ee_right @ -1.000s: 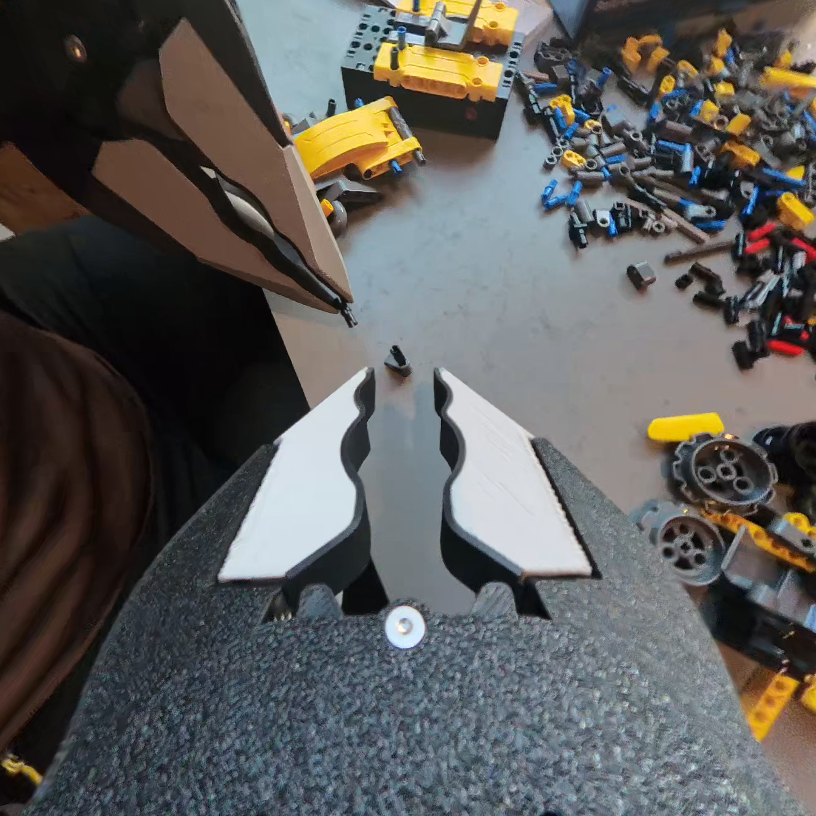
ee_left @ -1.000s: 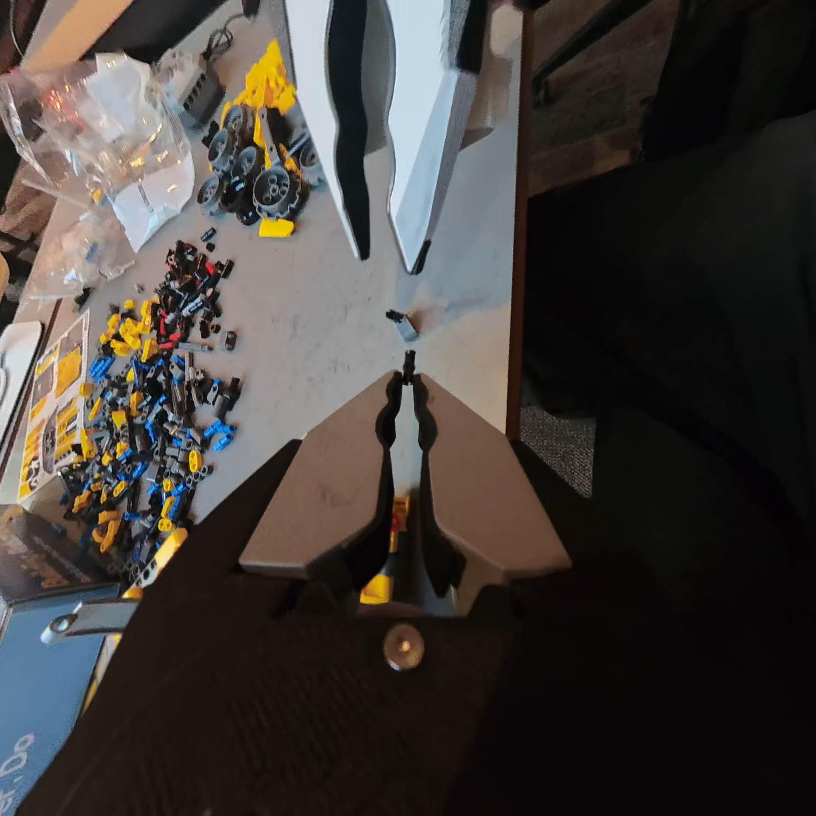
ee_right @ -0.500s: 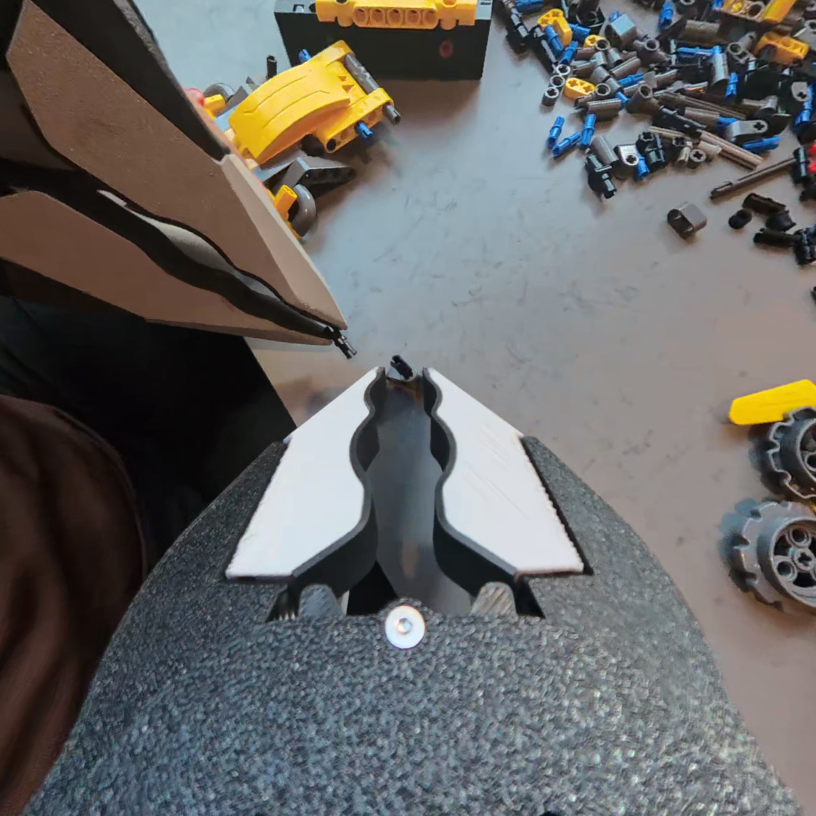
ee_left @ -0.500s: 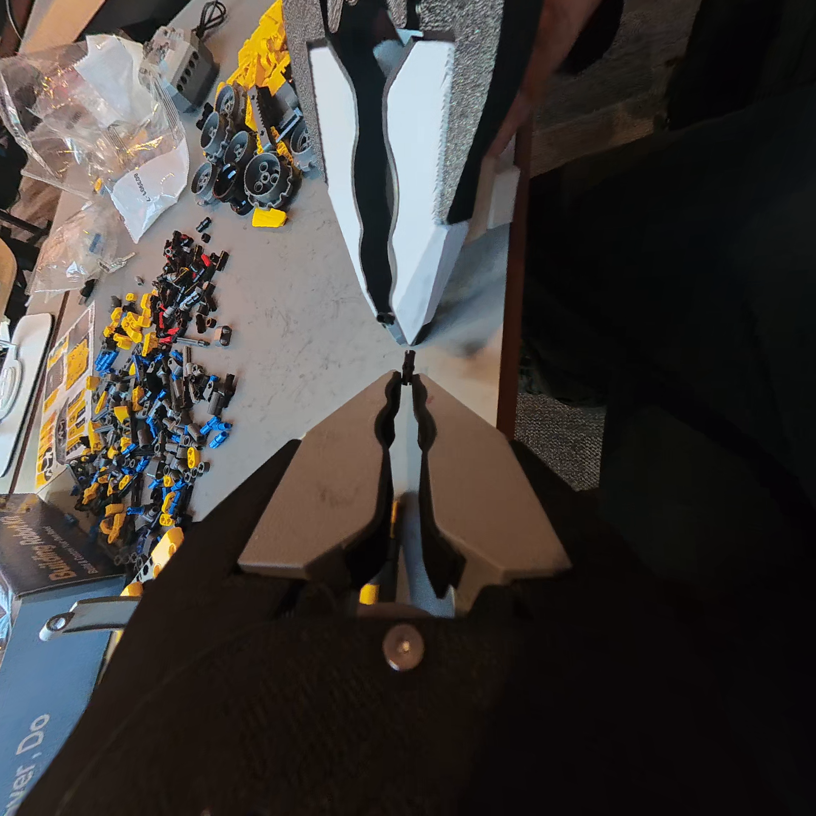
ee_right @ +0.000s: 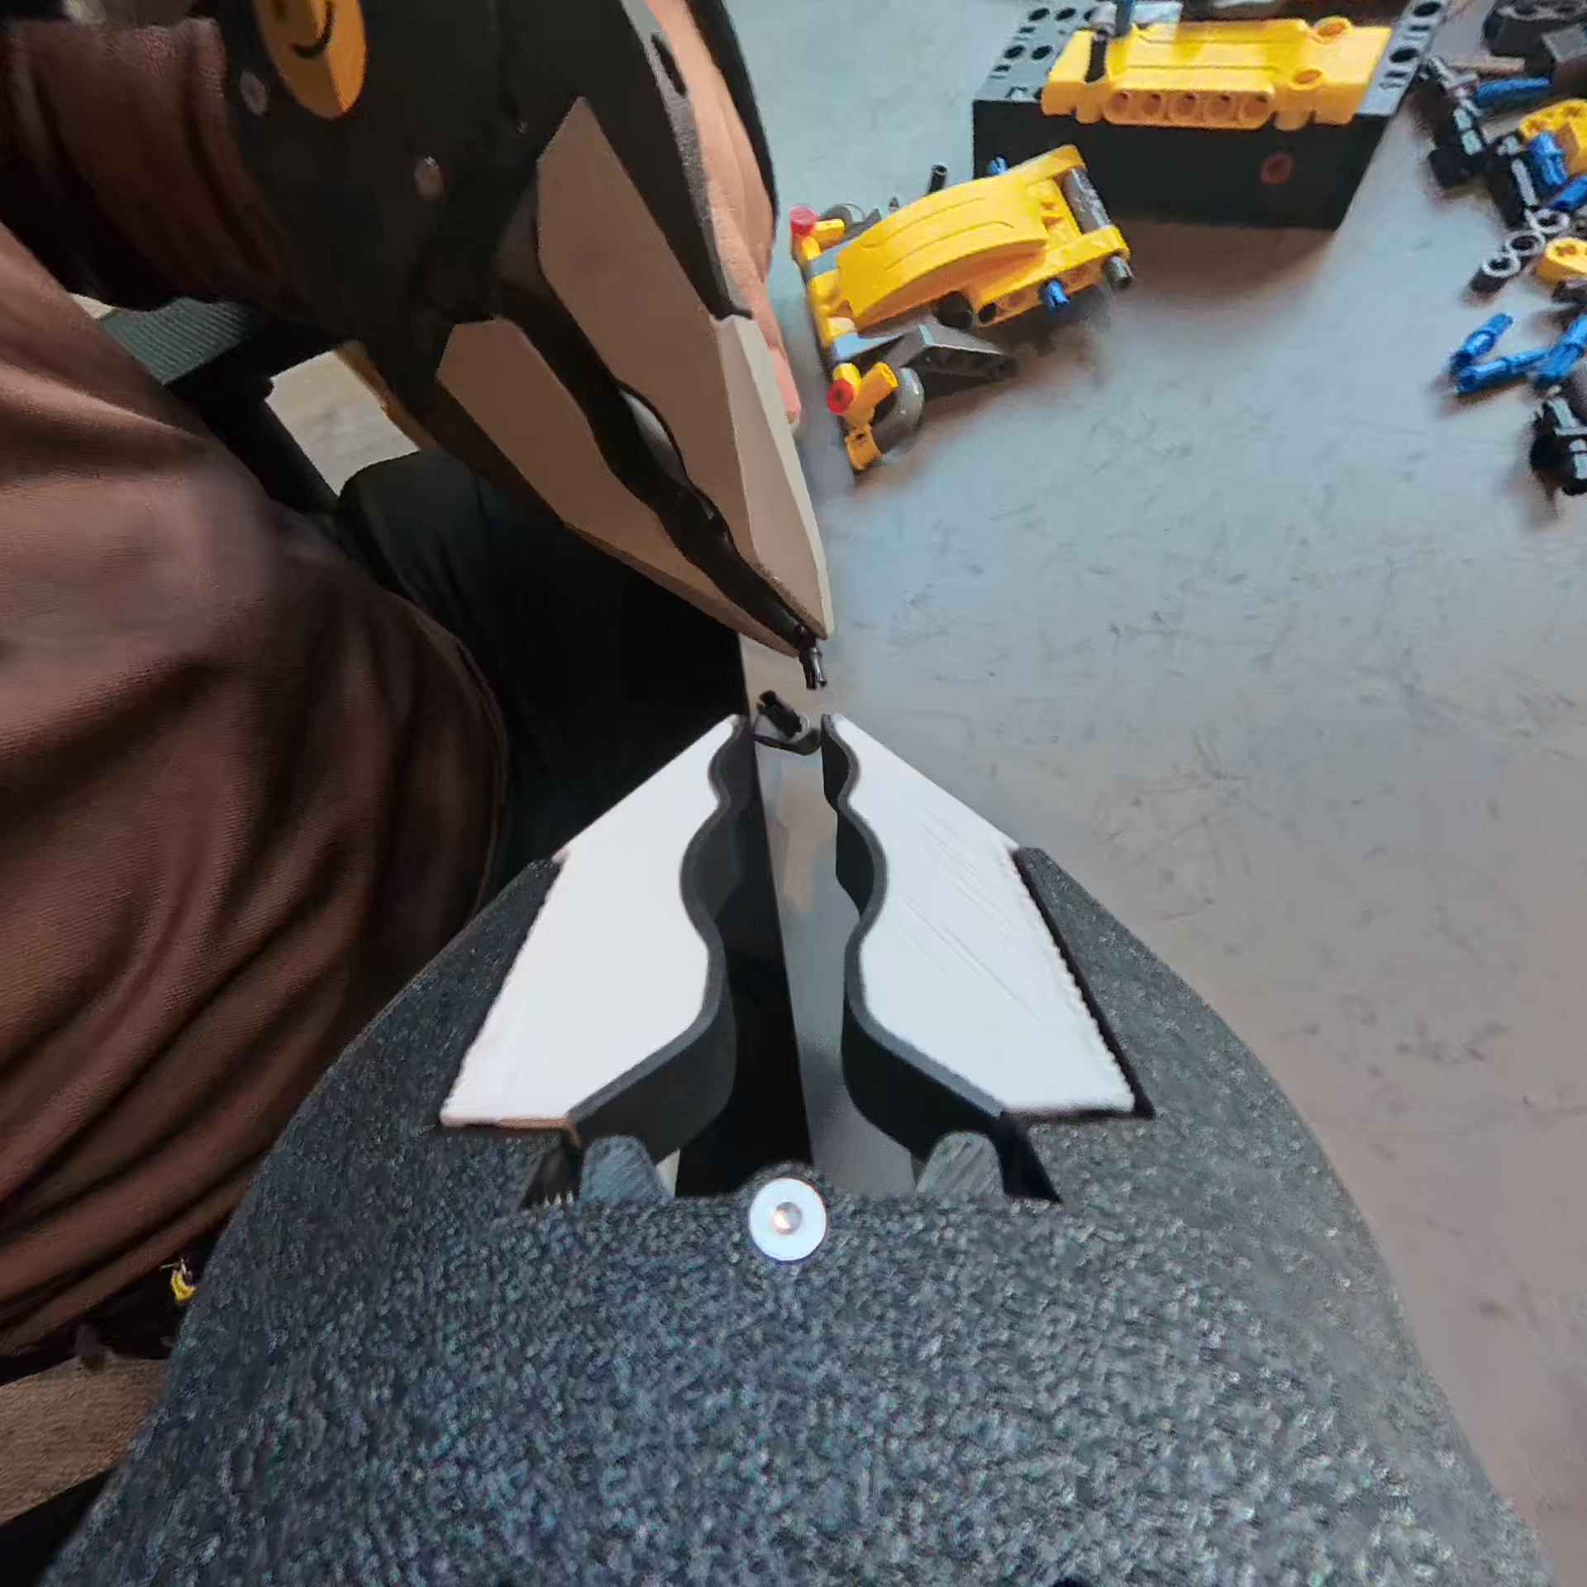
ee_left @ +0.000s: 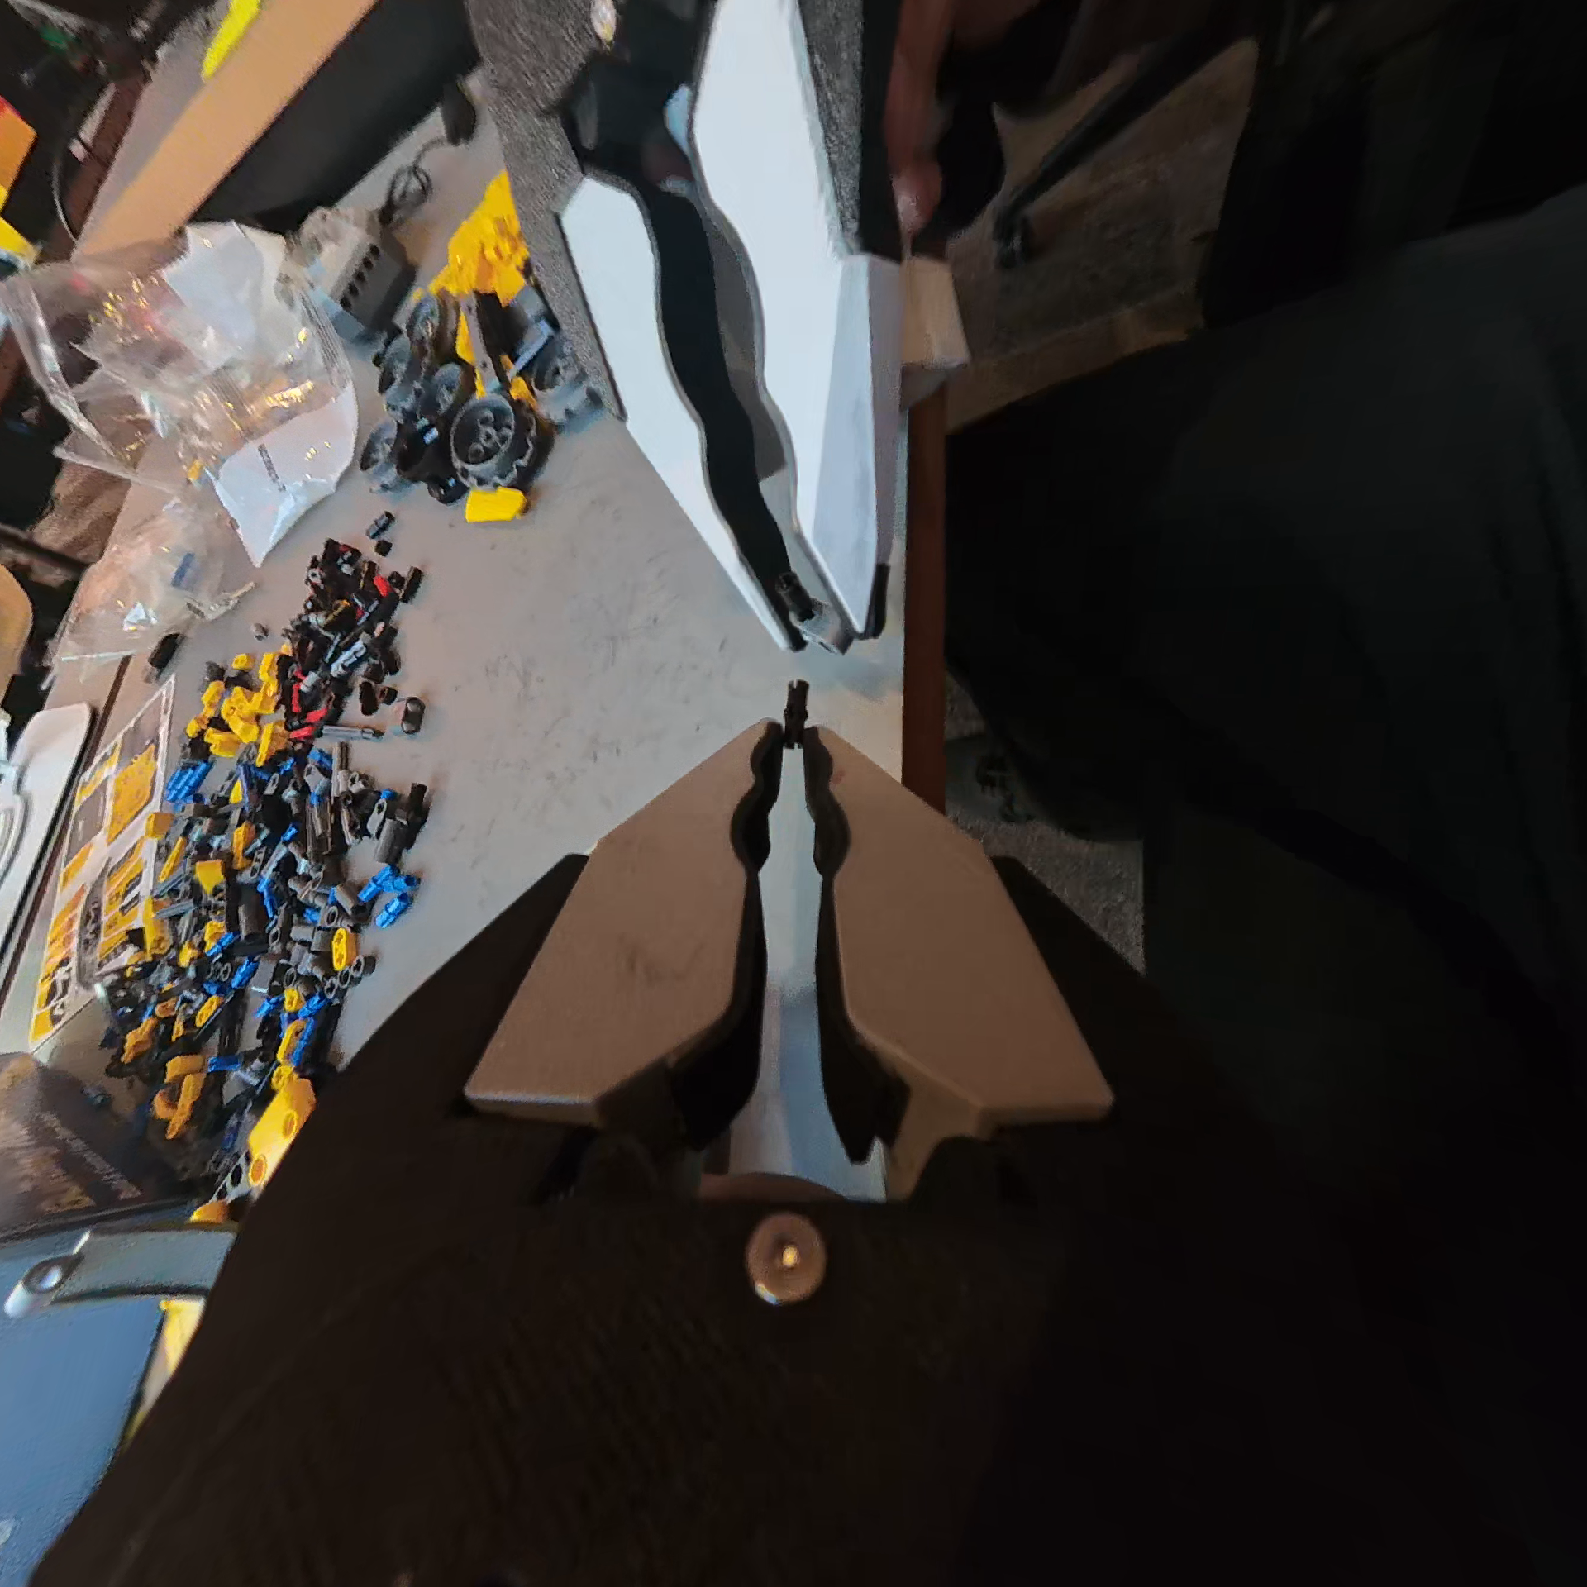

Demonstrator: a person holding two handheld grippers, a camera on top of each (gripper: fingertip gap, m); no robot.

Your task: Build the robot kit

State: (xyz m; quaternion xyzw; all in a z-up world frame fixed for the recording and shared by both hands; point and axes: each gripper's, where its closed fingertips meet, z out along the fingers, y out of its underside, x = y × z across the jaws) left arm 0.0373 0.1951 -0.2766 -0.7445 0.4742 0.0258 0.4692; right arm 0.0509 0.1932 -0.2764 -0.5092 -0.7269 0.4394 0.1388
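My left tool (ee_left: 797, 732), tan-grey fingers, is pinched together on a small black plastic pin (ee_left: 798, 697) at frame centre. My right tool (ee_right: 783, 730), white fingers w/ black lining, clamps a small dark grey connector piece (ee_right: 780, 717); tips nearly meet over the grey worktop (ee_right: 1202, 687) edge. Loose blue, yellow & black bricks (ee_left: 258, 859) lie at left of the left view; yellow half-built model (ee_right: 962, 275) upper right of the right view.

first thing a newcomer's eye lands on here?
Two grippers tip to tip over the table's near edge: the left gripper is shut on a small black pin, the right gripper on a small dark connector piece. To the side lies a heap of yellow, blue and black building pieces.
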